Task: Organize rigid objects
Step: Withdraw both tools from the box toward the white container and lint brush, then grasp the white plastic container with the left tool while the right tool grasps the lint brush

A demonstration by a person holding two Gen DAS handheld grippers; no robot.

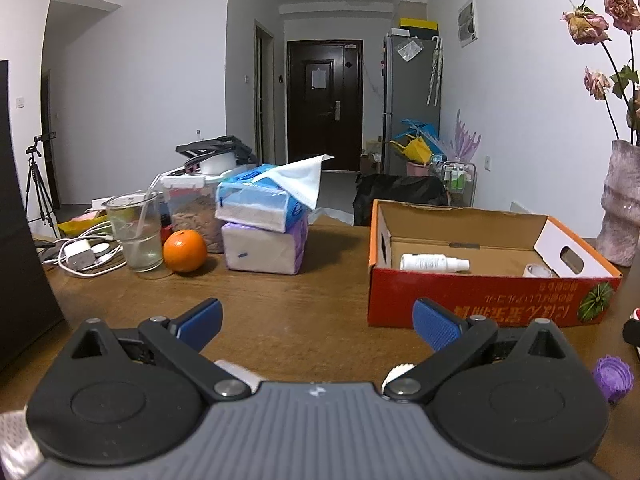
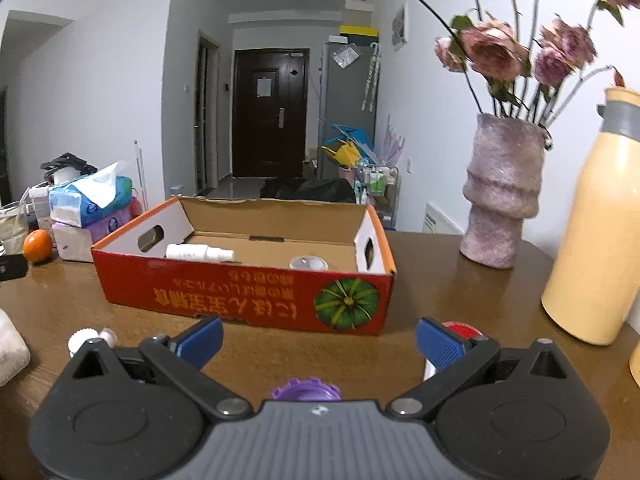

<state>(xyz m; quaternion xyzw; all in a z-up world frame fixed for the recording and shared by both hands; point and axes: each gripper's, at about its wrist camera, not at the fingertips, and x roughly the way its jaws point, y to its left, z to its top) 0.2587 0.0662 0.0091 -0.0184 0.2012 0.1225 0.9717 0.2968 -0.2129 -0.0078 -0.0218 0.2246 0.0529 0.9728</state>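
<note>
An open red cardboard box (image 1: 460,304) (image 2: 248,300) sits on the brown table. Inside lie a white spray bottle (image 1: 434,262) (image 2: 200,253) and a roll of clear tape (image 1: 538,270) (image 2: 308,263). My left gripper (image 1: 316,320) is open over bare table, left of the box front, nothing between its blue pads. My right gripper (image 2: 318,340) is open just before the box. A purple ridged cap (image 2: 306,389) (image 1: 613,376) lies under it, close to the body. A red-topped item (image 2: 460,330) peeks from behind the right finger.
At the left stand an orange (image 1: 185,251), a glass (image 1: 136,234) with a straw, stacked tissue packs (image 1: 264,224), and chargers with cables (image 1: 80,256). A pink vase (image 2: 500,192) of dried roses and a yellow flask (image 2: 592,232) stand right. Small white parts (image 2: 92,338) lie near the left finger.
</note>
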